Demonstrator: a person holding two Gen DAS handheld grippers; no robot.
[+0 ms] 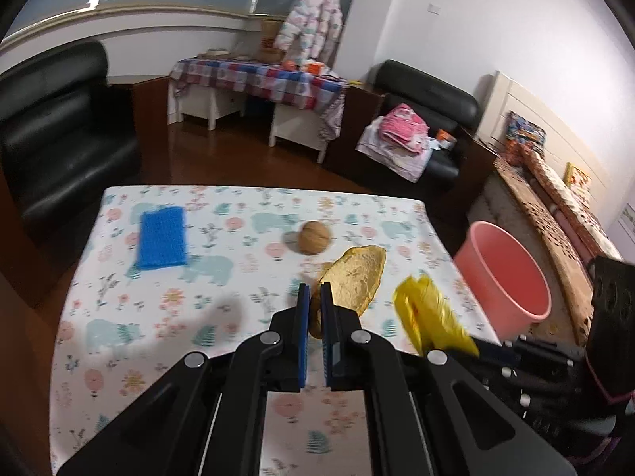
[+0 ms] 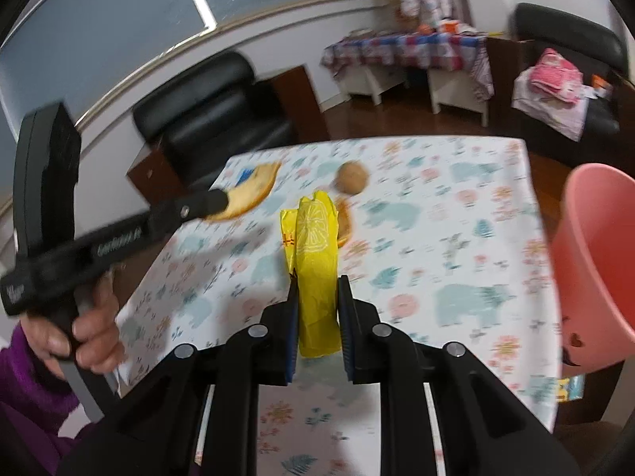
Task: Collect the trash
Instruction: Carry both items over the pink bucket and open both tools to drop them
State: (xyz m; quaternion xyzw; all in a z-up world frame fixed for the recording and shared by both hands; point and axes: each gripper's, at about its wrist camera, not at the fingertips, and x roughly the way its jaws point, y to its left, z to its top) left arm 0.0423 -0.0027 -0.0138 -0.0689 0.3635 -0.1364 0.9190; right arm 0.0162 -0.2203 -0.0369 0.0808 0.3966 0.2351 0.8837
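Note:
My left gripper (image 1: 314, 289) is shut on a golden-brown peel (image 1: 357, 277) and holds it above the table; the peel also shows in the right wrist view (image 2: 250, 194). My right gripper (image 2: 316, 281) is shut on a yellow wrapper (image 2: 315, 258), held above the table; the wrapper also shows in the left wrist view (image 1: 428, 317). A round brown walnut (image 1: 313, 237) lies on the floral tablecloth (image 1: 158, 317), beyond both grippers; it also shows in the right wrist view (image 2: 352, 177). A pink bucket (image 1: 504, 277) stands off the table's right edge and shows in the right wrist view (image 2: 595, 261) too.
A blue sponge (image 1: 162, 240) lies at the table's far left. An orange scrap (image 2: 345, 226) lies behind the wrapper. Black armchairs (image 1: 59, 139) stand to the left and at the back (image 1: 424, 107). A bed (image 1: 555, 182) lies to the right.

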